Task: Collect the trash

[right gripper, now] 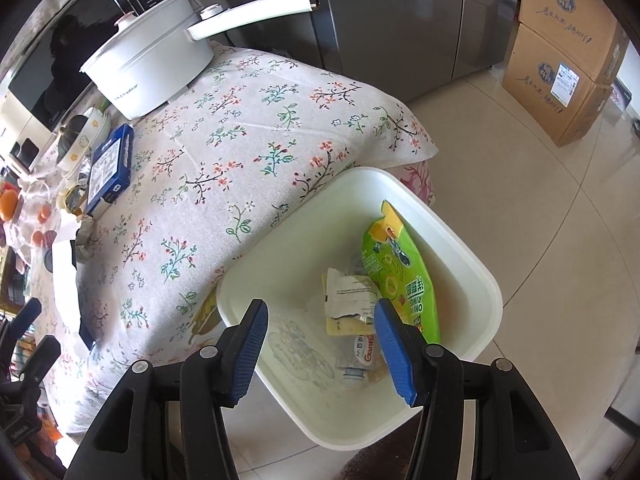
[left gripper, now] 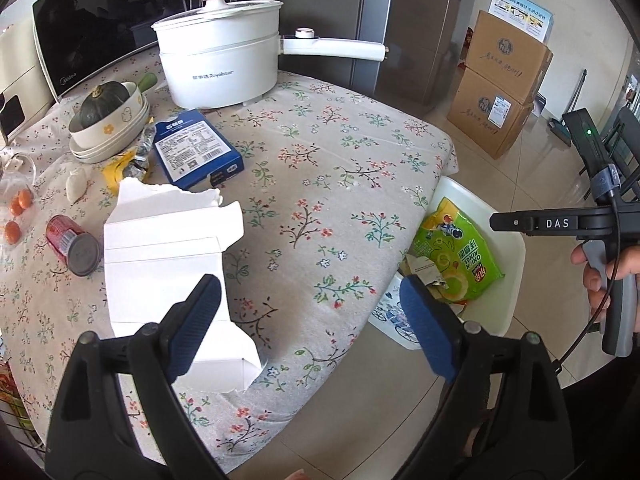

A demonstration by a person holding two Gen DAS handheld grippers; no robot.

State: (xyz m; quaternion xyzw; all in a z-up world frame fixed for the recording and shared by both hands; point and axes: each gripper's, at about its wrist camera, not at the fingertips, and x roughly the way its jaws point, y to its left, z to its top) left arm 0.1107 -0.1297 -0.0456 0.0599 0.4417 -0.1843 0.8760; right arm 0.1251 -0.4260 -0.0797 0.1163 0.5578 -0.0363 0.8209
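My left gripper (left gripper: 308,290) hangs open over the flowered tablecloth (left gripper: 320,168), with nothing between its fingers. Its left finger overlaps a torn white cardboard box (left gripper: 168,248) lying flat. A red can (left gripper: 72,244), a blue box (left gripper: 196,152) and a yellow wrapper (left gripper: 120,166) lie farther back. My right gripper (right gripper: 320,312) stands open above a white bin (right gripper: 480,288) beside the table's edge. In the bin lie a green onion-rings bag (right gripper: 400,272), a crumpled paper wrapper (right gripper: 352,292) and a plastic bottle (right gripper: 356,372).
A white electric pot (left gripper: 220,64) with a long handle, a microwave (left gripper: 92,20) and a bowl with a squash (left gripper: 104,116) stand at the table's back. Oranges (left gripper: 20,204) lie at the far left. Stacked cardboard boxes (left gripper: 500,92) sit on the tiled floor by the fridge (left gripper: 400,20).
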